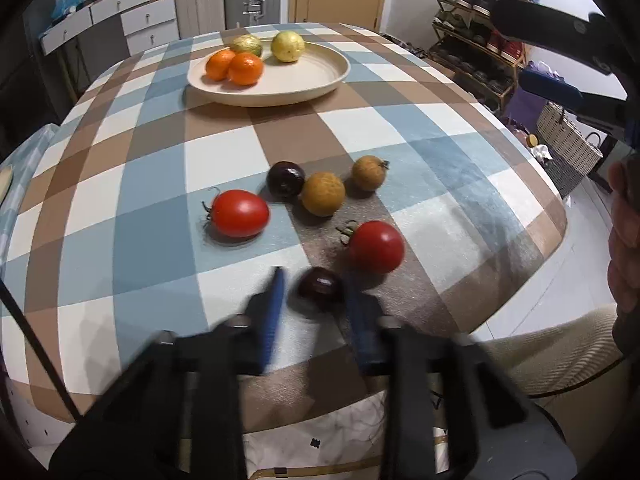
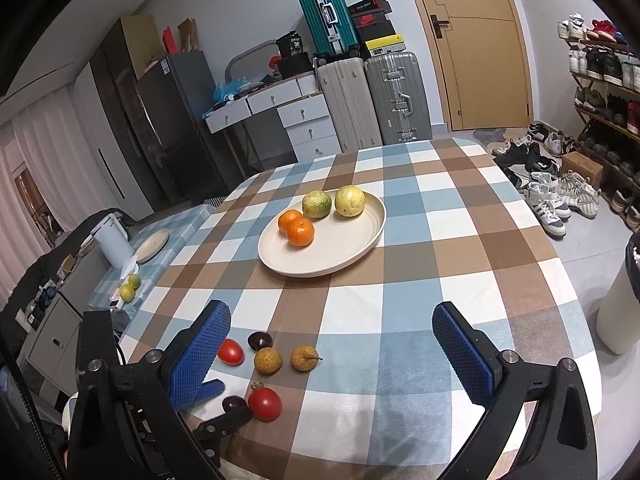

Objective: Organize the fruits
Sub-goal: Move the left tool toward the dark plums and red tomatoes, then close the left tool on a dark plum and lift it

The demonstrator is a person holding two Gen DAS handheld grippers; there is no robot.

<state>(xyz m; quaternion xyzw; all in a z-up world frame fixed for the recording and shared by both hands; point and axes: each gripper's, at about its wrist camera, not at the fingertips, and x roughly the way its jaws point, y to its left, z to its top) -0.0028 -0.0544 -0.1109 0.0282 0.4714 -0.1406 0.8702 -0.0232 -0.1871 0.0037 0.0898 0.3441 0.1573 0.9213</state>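
A cream plate (image 1: 320, 80) (image 2: 360, 248) at the table's far side holds two oranges (image 1: 236, 66), a green fruit (image 1: 246, 45) and a yellow fruit (image 1: 288, 46). Loose on the checked cloth lie two red tomatoes (image 1: 240, 213) (image 1: 376, 246), two tan longans (image 1: 323, 194) (image 1: 369, 173) and two dark purple fruits (image 1: 286, 179) (image 1: 320, 288). My left gripper (image 1: 318, 292) is open, its blue fingers either side of the nearer dark fruit, blurred. My right gripper (image 2: 332, 344) is open wide and empty, high above the table's front.
The table's front edge runs just below the left gripper. A side table at left carries a white kettle (image 2: 112, 244), a small plate and two green fruits (image 2: 130, 288). Suitcases, drawers and a shoe rack stand beyond the table.
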